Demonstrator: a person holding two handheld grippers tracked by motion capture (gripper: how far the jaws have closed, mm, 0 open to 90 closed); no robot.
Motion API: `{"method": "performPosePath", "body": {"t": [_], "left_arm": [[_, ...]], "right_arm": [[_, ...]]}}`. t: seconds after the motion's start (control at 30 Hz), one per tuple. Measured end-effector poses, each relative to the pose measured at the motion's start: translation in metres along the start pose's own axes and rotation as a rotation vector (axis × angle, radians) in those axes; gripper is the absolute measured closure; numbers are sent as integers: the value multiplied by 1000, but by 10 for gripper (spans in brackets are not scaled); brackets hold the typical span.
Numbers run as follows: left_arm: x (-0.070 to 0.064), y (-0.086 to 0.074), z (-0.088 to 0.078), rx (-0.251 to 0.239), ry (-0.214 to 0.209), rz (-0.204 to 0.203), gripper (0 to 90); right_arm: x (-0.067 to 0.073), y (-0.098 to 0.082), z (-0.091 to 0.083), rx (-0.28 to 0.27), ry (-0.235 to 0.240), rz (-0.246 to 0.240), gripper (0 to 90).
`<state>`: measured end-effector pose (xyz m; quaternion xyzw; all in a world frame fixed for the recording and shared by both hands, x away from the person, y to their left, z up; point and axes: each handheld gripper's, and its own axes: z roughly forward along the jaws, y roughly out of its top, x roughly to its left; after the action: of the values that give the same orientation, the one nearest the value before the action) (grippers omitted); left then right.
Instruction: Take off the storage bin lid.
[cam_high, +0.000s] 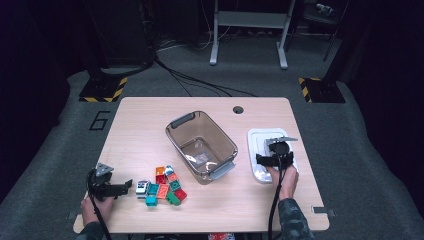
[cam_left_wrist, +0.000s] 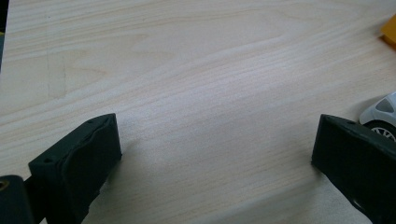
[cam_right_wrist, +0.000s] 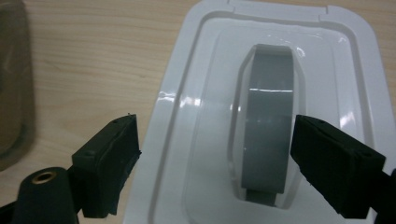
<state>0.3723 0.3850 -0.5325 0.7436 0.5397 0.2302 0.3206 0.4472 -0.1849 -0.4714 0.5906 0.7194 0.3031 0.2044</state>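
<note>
We hold the right gripper (cam_high: 274, 160) spread over the white lid (cam_high: 254, 137), which lies at three o'clock from the clear bin (cam_high: 201, 144). Our left gripper (cam_high: 121, 188), spread and empty, rests at nine o'clock from the toy bricks (cam_high: 163, 186).

The table (cam_high: 150, 115) is light wood, the lid (cam_right_wrist: 196, 121) is white with a grey handle (cam_right_wrist: 268, 121), the box (cam_high: 200, 142) is see-through brown, and the blocks (cam_high: 165, 186) are red, orange, green and blue.
</note>
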Motion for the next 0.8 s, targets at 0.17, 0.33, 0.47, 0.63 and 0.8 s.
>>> {"method": "performPosePath", "body": {"t": [0.17, 0.33, 0.47, 0.63, 0.8], "left_arm": [[0, 0, 0, -1, 0, -1, 11], [0, 0, 0, 1, -2, 1, 12], [0, 0, 0, -6, -1, -2, 12], [0, 0, 0, -6, -2, -2, 11], [-2, 1, 1, -6, 17, -20, 11]], "right_arm": [[14, -18, -10, -24, 65, -49, 72], [39, -40, -11, -36, 129, -137, 0], [60, -51, -9, -38, 178, -199, 0], [87, -63, -1, -22, 206, -268, 0], [92, -77, 7, -32, 260, -268, 0]]}}
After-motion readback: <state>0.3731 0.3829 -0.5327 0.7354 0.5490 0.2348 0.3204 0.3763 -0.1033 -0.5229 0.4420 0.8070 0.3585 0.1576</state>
